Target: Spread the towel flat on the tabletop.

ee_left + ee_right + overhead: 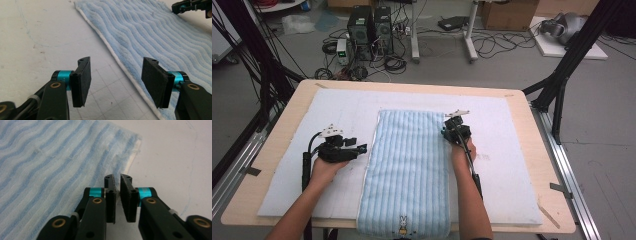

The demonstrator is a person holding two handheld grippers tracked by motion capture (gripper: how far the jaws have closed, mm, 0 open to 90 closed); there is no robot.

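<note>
two grippers: left gripper (113, 83) jaws wide, empty; right gripper (117, 197) jaws near-closed at ribbed blue towel (407, 170) edge.

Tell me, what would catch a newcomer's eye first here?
A long pale-blue striped towel lies flat down the middle of the white-padded wooden table. At its left edge the left gripper holds its black jaws wide apart over the padding, while the right gripper at the towel's right edge has its jaws nearly together.
</note>
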